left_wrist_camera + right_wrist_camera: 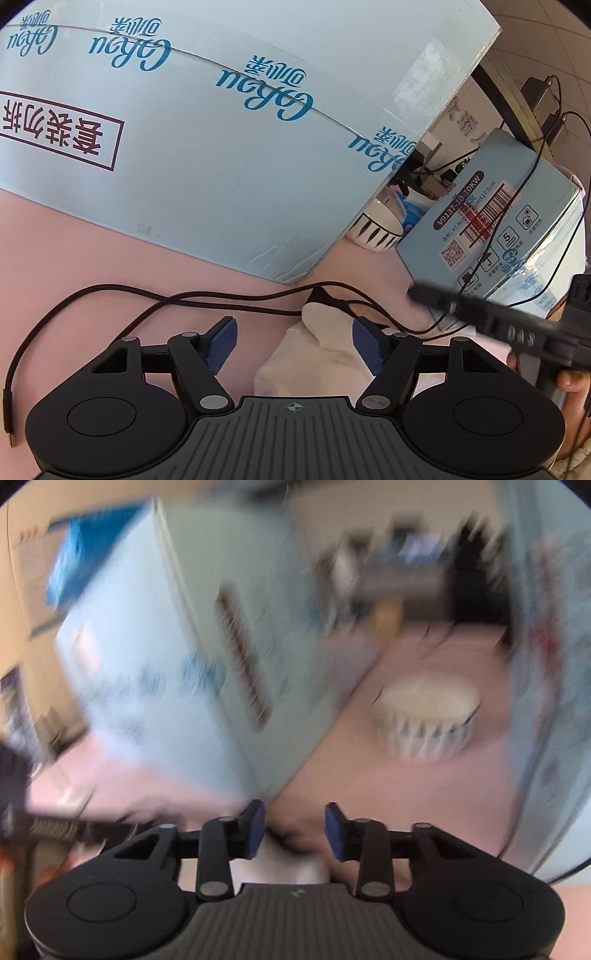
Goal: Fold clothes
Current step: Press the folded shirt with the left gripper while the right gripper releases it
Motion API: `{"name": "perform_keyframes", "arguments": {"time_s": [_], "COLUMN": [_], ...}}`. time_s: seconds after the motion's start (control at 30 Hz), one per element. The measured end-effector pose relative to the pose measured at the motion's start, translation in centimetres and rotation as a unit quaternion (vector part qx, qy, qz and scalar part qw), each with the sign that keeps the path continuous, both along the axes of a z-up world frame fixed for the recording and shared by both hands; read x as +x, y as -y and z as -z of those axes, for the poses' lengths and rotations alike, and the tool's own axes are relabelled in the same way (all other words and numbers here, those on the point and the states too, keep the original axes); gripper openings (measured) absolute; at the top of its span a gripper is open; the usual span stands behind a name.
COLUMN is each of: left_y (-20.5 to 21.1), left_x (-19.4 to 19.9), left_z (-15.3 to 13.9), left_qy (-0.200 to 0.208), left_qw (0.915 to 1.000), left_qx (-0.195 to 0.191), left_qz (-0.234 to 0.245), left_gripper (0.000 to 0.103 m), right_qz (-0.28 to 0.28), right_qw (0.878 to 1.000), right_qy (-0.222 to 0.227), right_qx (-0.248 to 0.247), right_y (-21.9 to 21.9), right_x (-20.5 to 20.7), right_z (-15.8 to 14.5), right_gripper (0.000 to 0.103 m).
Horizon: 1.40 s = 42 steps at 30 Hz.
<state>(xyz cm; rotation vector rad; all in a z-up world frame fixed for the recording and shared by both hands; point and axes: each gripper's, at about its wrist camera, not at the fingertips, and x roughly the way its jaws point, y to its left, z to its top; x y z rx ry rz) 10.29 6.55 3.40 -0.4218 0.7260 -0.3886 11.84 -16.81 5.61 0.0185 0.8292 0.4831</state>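
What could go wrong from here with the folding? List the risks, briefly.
1. A black cable runs across the pink table right past the white cloth; a gripper could snag it and drag it into the fold.
2. The patterned bowl sits just beyond, between the big box and the smaller box; a wide sweep might knock it.
3. The left gripper stands open around the cloth, so the cloth could shift freely.
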Motion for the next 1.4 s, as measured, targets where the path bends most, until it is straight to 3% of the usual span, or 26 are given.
{"name": "perform_keyframes", "arguments": {"time_s": [0.03, 0.17, 0.23, 0.3, 0.33, 0.43, 0.53, 0.6, 0.73, 0.8, 0.83, 0.87, 0.9, 0.93, 1.0, 1.07, 1.1, 1.17, 1.27, 1.3, 1.4], "left_y": [-0.1, 0.2, 0.6, 0.8, 0.9, 1.2, 1.3, 1.3, 1.1, 0.6, 0.3, 0.0, -0.2, -0.6, -1.2, -1.6, -1.6, -1.8, -1.8, -1.7, -1.3], "left_x": [0.1, 0.1, 0.2, 0.3, 0.4, 0.4, 0.2, 0.0, -0.6, -1.1, -1.3, -1.5, -1.6, -1.6, -1.6, -1.6, -1.6, -1.5, -1.4, -1.4, -1.4], "left_z": [0.0, 0.0, 0.2, 0.4, 0.5, 0.7, 0.8, 0.5, 0.0, -0.2, -0.2, -0.3, -0.2, -0.2, -0.1, 0.0, 0.0, 0.0, -0.1, -0.1, -0.1], "left_qy": [-0.002, 0.0, -0.003, -0.008, -0.01, -0.014, -0.01, -0.006, 0.006, 0.016, 0.018, 0.019, 0.018, 0.016, 0.011, 0.009, 0.008, 0.007, 0.007, 0.009, 0.011], "left_qw": [1.0, 0.9999, 0.9998, 0.9997, 0.9996, 0.9994, 0.9991, 0.9988, 0.9976, 0.9961, 0.9956, 0.9952, 0.9951, 0.9951, 0.9951, 0.9949, 0.9948, 0.9946, 0.9943, 0.9945, 0.9952], "left_qx": [-0.003, 0.006, 0.015, 0.018, 0.019, 0.023, 0.036, 0.043, 0.068, 0.086, 0.091, 0.095, 0.097, 0.098, 0.098, 0.099, 0.1, 0.101, 0.103, 0.102, 0.095], "left_qz": [0.0, 0.01, 0.015, 0.017, 0.018, 0.022, 0.022, 0.021, 0.011, 0.006, 0.004, 0.002, 0.0, -0.004, -0.009, -0.016, -0.018, -0.022, -0.024, -0.023, -0.02], "left_gripper": [0.07, 0.07, 0.07, 0.07, 0.07, 0.07, 0.07, 0.07, 0.07, 0.07, 0.071, 0.071, 0.071, 0.071, 0.071, 0.071, 0.071, 0.071, 0.071, 0.071, 0.071], "right_qz": [0.016, 0.048, 0.038, 0.032, 0.026, 0.024, 0.028, -0.005, -0.082, -0.144, -0.176, -0.23, -0.287, -0.311, -0.304, -0.267, -0.247, -0.206, -0.142, -0.131, -0.098], "right_qw": [0.999, 0.998, 0.999, 0.999, 0.999, 0.996, 0.991, 0.984, 0.964, 0.952, 0.947, 0.942, 0.936, 0.933, 0.943, 0.959, 0.963, 0.967, 0.967, 0.971, 0.992], "right_qy": [-0.012, -0.042, -0.036, -0.021, -0.011, 0.054, 0.128, 0.175, 0.249, 0.262, 0.255, 0.227, 0.169, 0.132, 0.073, 0.069, 0.084, 0.124, 0.183, 0.174, 0.078], "right_qx": [-0.024, 0.014, 0.002, -0.019, -0.029, -0.062, -0.022, -0.014, -0.049, -0.07, -0.08, -0.095, -0.113, -0.122, -0.11, -0.068, -0.067, -0.082, -0.103, -0.095, -0.023], "right_y": [-0.3, 0.4, -0.2, -1.0, -1.4, -2.4, -1.6, -1.2, 0.5, 0.9, 1.0, 1.1, 1.3, 1.4, 2.7, 4.0, 3.9, 3.1, 2.0, 1.3, 0.4], "right_x": [0.4, 1.3, 1.2, 0.9, 1.1, -0.4, -2.0, -3.4, -7.2, -10.2, -11.5, -12.8, -13.6, -13.7, -13.6, -13.1, -12.8, -12.3, -11.5, -10.4, -5.3], "right_z": [0.6, 1.5, 1.5, 1.4, 1.6, 1.9, 0.5, -0.6, -1.8, -2.4, -2.6, -2.4, -1.8, -1.2, -0.3, -1.1, -1.5, -2.4, -3.8, -3.8, -3.0], "right_gripper": [0.021, 0.027, 0.03, 0.017, 0.008, 0.006, 0.007, 0.007, 0.008, 0.014, 0.013, 0.025, 0.034, 0.047, 0.049, 0.054, 0.059, 0.081, 0.082, 0.082, 0.076]}}
